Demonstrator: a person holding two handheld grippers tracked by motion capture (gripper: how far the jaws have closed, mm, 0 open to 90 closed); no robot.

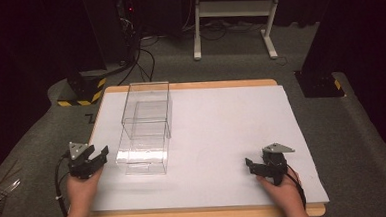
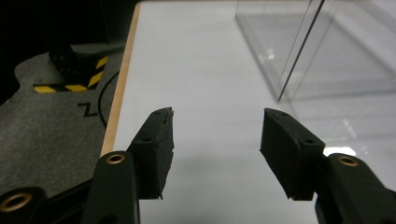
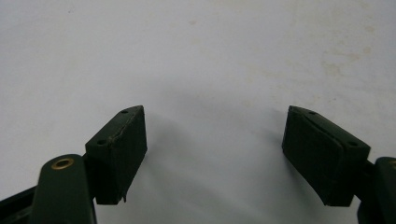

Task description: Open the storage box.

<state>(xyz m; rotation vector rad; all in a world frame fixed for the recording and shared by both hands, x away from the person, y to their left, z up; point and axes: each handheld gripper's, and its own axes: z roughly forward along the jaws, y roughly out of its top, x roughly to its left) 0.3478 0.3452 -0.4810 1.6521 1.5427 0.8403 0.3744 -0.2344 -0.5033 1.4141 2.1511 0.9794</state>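
Clearly both grippers' fingers gape empty; clear box (image 1: 146,126) edges barely show.

clear box (image 2: 327,56): cut off at top and right edge | far wall blurred

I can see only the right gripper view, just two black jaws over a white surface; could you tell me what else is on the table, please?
Observer: A clear plastic box stands on the left half of the white table, well away from your right gripper.
Operator: Thank you; where is the other gripper?
Observer: The left gripper sits at the table's left edge, just beside the box's near corner, not touching it.
Operator: Is it holding anything?
Observer: No; in the left gripper view its jaws stand apart with bare table between them, and the box lies ahead to the right.
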